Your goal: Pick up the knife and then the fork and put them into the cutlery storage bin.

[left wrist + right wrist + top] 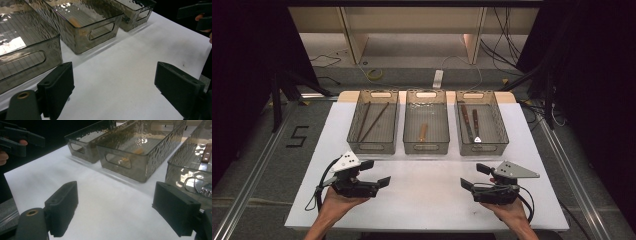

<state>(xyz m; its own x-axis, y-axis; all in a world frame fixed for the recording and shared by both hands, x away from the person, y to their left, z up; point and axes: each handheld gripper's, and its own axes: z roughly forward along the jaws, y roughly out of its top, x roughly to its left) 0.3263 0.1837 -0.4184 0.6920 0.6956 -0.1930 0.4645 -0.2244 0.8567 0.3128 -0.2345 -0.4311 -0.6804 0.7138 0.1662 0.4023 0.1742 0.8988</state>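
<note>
Right bin [481,148] sitting nearest right gripper [476,176], on white table [427,185]: rigid smooth plastic, likely slippery; handle slot looking best for gripping. Knives [470,122] lying inside: stiff, grip wooden handles. Both grippers, left gripper [376,173] included, spread, empty.

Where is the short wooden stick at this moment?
In the high view the short wooden stick lies inside the middle bin, between the left bin and the right bin.

A white table [427,200] is seen, on which three clear bins [426,129] are set side by side along the far edge.
</note>
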